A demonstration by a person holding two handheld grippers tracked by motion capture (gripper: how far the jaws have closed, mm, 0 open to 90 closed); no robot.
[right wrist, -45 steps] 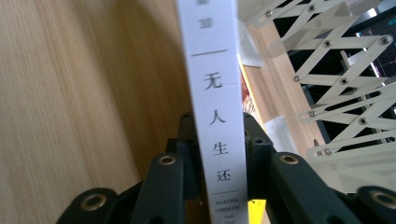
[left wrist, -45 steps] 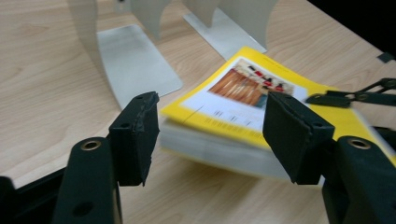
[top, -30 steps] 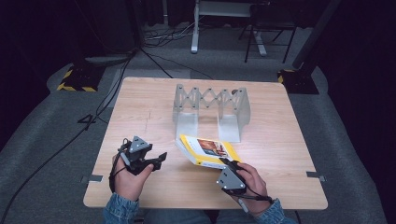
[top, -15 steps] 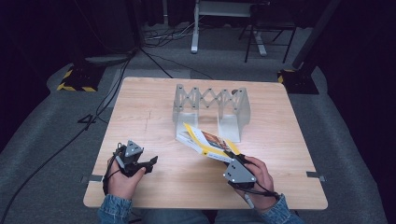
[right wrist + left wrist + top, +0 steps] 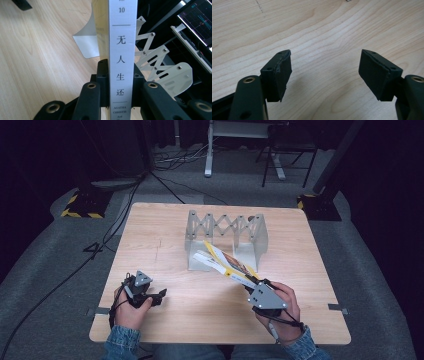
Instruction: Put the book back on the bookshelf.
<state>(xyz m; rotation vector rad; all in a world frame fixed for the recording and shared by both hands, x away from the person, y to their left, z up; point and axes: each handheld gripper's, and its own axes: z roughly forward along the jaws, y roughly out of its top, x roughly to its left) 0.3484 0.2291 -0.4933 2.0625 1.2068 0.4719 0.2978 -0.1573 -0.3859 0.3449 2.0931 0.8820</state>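
Two grippers: one per hand, over the counter (image 5: 165,245).
Right gripper (image 5: 256,287): clamped on a book (image 5: 225,262), tilted off the counter beside the rack (image 5: 227,237).
Left gripper (image 5: 324,72): jaws just opening, wide, nothing between.

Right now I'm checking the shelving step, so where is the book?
In the high view the book is lifted off the table, clamped by its spine in the right gripper, right of centre, just in front of the grey expanding rack.
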